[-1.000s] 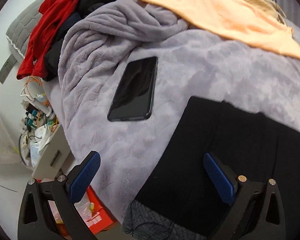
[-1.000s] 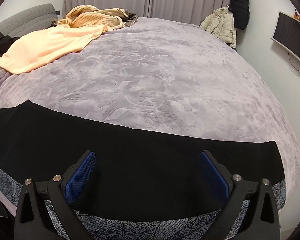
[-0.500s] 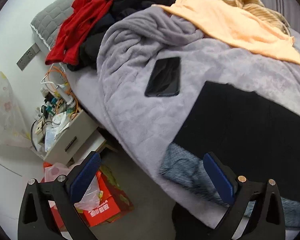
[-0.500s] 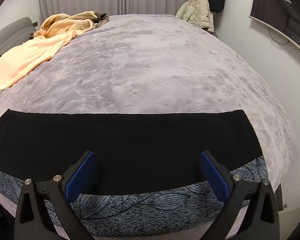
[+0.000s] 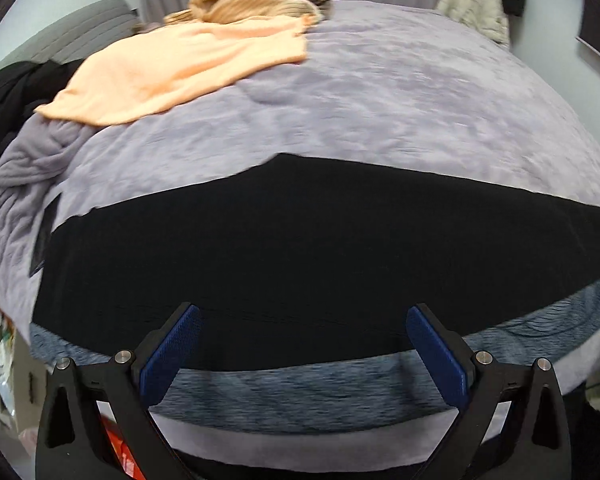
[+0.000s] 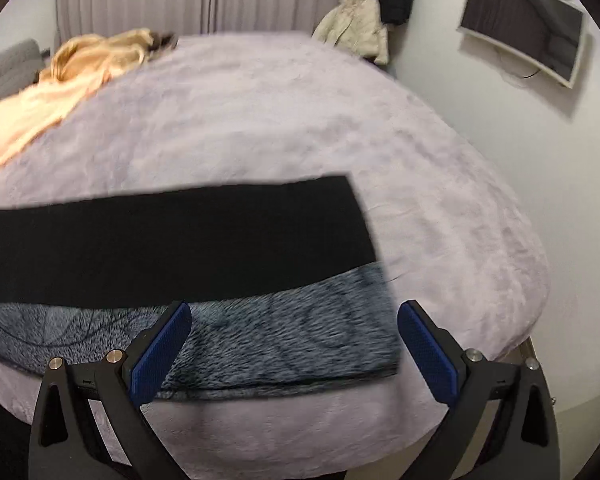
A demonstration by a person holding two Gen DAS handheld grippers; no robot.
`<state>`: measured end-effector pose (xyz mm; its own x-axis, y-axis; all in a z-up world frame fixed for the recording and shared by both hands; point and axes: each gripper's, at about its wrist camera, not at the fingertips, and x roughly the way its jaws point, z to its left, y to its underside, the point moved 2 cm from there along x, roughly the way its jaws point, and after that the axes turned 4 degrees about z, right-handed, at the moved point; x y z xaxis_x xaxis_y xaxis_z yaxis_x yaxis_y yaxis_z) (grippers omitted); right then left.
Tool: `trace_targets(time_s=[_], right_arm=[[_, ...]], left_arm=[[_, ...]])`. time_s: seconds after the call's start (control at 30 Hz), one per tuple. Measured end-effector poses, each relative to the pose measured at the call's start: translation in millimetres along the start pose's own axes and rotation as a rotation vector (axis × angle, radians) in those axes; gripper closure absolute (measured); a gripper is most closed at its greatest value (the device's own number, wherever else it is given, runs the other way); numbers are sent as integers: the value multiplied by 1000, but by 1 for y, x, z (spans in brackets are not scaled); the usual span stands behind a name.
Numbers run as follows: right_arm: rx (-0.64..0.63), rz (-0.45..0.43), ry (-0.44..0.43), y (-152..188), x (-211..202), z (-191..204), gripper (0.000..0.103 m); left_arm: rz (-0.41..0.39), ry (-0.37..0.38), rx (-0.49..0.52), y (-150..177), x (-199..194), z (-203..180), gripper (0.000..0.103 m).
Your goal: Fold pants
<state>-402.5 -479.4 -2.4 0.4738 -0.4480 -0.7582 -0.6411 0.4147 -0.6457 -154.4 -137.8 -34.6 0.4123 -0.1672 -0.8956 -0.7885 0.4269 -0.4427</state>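
The left tongs (image 5: pixel 302 344) have swung away from the phone and messy floor and now look across the bed (image 5: pixel 400 112). Both tongs are spread wide, holding nothing. The right tongs (image 6: pixel 294 340) hang over the near bed edge. The black pants (image 6: pixel 172 240) lie flat near that edge. Everything looks blurry.

pants (image 6: pixel 172 240) | left end cut off (frame edge) | fabric edges blurred

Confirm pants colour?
Black pants, grey leaf-patterned lining showing along the near edge; clearest in right wrist view.
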Motion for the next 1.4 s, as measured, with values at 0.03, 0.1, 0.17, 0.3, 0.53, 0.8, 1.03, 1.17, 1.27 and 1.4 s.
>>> trace_targets(time_s=[0.03,0.1,0.17,0.3,0.53,0.8,1.03,1.17,1.27,1.4], right_arm=[[24,-111,-21,1,-20,-10,0],[34,-256,-50,9,-51,-21,0],[0,-169,-93,16,-49,-18,0],[-43,-20,-205,40,-24,3,0],[52,102,-407,56,12,10,0],[215,58,-553,69,31,-9,0],[240,-102,-591,37,48,-8,2],[243,-59,-558,15,72,-2,45],[234,-40,-530,6,77,-2,71],[188,-51,-463,-5,60,5,79]], left_arm=[[-3,29,33,-1,0,-19,0],[0,49,87,-5,4,-57,0],[20,82,128,-7,11,-89,0],[47,80,166,-16,30,-142,0],[31,-33,116,-63,62,-171,0],[-4,-20,141,-13,33,-184,0],[36,-3,63,-18,42,-178,0],[39,4,32,-18,49,-176,0],[9,-26,38,-16,53,-180,0],[-39,-57,61,-10,53,-185,0]])
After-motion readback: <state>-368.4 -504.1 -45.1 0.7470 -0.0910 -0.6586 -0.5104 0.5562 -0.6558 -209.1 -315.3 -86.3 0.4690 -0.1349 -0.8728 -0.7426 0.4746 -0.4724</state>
